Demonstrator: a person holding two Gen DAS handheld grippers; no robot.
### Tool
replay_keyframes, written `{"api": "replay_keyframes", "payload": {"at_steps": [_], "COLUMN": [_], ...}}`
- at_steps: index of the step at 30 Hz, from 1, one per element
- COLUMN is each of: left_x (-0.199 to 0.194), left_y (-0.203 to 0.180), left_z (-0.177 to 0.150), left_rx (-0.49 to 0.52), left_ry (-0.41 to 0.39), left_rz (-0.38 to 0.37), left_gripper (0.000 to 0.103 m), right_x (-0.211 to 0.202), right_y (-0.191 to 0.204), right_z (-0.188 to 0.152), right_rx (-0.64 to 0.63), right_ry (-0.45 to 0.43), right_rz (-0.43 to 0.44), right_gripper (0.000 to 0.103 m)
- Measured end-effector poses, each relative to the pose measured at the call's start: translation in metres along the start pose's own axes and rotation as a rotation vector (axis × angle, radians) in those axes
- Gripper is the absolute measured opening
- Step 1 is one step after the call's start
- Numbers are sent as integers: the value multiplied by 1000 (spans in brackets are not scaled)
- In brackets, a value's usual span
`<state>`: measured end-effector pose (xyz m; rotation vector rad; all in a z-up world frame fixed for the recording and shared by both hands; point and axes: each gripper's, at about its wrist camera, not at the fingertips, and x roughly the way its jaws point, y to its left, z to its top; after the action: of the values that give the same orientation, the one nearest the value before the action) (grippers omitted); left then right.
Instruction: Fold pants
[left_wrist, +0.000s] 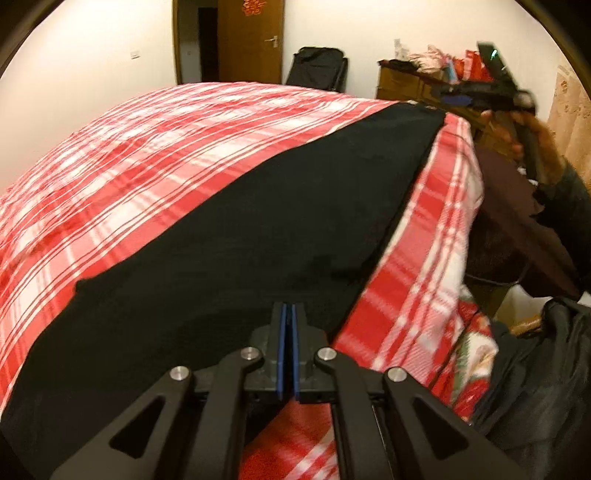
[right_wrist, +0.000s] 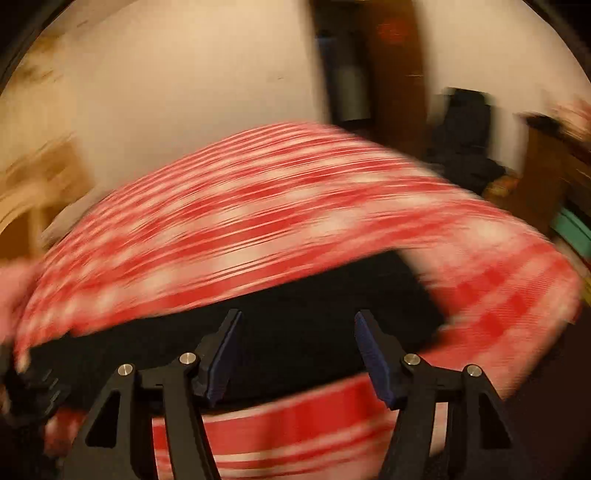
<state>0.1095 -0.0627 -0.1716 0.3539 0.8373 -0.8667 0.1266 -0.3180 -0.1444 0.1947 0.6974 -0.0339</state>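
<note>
Black pants (left_wrist: 229, 236) lie spread flat across a bed covered in a red-and-white plaid sheet (left_wrist: 122, 147), running as a long dark band from the near edge toward the far corner. The left hand-held gripper (left_wrist: 287, 314) has its blue-padded fingers (left_wrist: 282, 347) pressed together at the near edge of the pants; whether a fold of cloth is caught between them is hard to tell, since the fabric is as dark as the fingers.

In the right wrist view, heavily blurred, the right hand-held gripper (right_wrist: 297, 325) stands with its fingers spread apart over the pants (right_wrist: 295, 332), nothing pinched between them. In the left wrist view that gripper (left_wrist: 495, 92) appears off the far corner of the bed, held in a person's hand (left_wrist: 524, 136), apart from the cloth.
</note>
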Motion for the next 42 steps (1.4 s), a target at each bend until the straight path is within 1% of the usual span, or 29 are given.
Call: {"api": "replay_keyframes", "payload": {"at_steps": [1,2,3,4,7,8,9,10,14,15,16,18,19,20,22,24,25,26,27,28,29,32,33,35,38,41,42], "left_x": [-1,-3,-7,-12,-38,-49,-60,-68,-106,-112,-120,-125,-126,-124,-117,-113,-114,-115,-118,-120,-122,-119,-116,-114,-111,-110,-111], "left_y": [3,9,18,28,70,86,102,115,170,178,189,198,201,203,204,209,213,217,218,217,216,213,213,212,213,211,209], "left_z": [-2,-4,-7,-10,-27,-35,-44,-52,-93,-102,-113,-128,-134,-139,-140,-142,-145,-146,-147,-150,-150,-153,-153,-151,-150,-149,-148], "left_rx": [-11,-25,-45,-67,-186,-223,-259,-295,-462,-498,-550,-619,-650,-679,-688,-712,-741,-756,-761,-765,-765,-755,-764,-772,-788,-775,-768], "left_ry": [0,-4,-9,-14,-33,-36,-35,-35,-31,-32,-39,-57,-66,-83,-97,-99,-111,-116,-117,-116,-121,-122,-128,-132,-141,-154,-160], "left_rz": [12,31,65,100,201,255,307,344,507,538,576,577,567,540,525,513,506,506,518,533,538,496,464,462,441,401,382], "left_gripper": [3,4,10,12,12,12,12,13,13,19,29,39,40,40,46,48,54,56,62,66,66,62,55,54,47,29,21], "right_x": [11,18,27,36,60,67,74,81,96,97,96,95,95,94,93,92,91,91,91,91,91,95,97,99,98,98,98], "right_y": [32,51,78,97,140,153,162,171,192,195,199,203,204,204,206,206,206,206,205,205,205,205,205,205,202,198,196], "right_z": [-4,-7,-13,-19,-36,-41,-45,-50,-61,-61,-64,-67,-68,-67,-66,-65,-66,-66,-66,-67,-68,-69,-70,-70,-68,-65,-65], "right_rx": [-77,-122,-186,-233,-322,-337,-346,-356,-393,-399,-408,-424,-427,-426,-418,-408,-405,-403,-399,-396,-393,-382,-377,-363,-339,-313,-300], "right_ry": [28,41,59,77,125,146,162,176,204,208,209,211,210,210,208,205,203,200,199,199,200,205,207,213,208,199,199], "right_rz": [77,119,163,186,245,269,287,296,294,295,294,287,285,285,285,284,283,283,283,284,285,284,280,280,285,280,278], "right_gripper": [63,63,63,63,63,63,63,63,63,63,63,63,63,63,63,63,63,63,63,63,63,63,63,63,63,63,63]}}
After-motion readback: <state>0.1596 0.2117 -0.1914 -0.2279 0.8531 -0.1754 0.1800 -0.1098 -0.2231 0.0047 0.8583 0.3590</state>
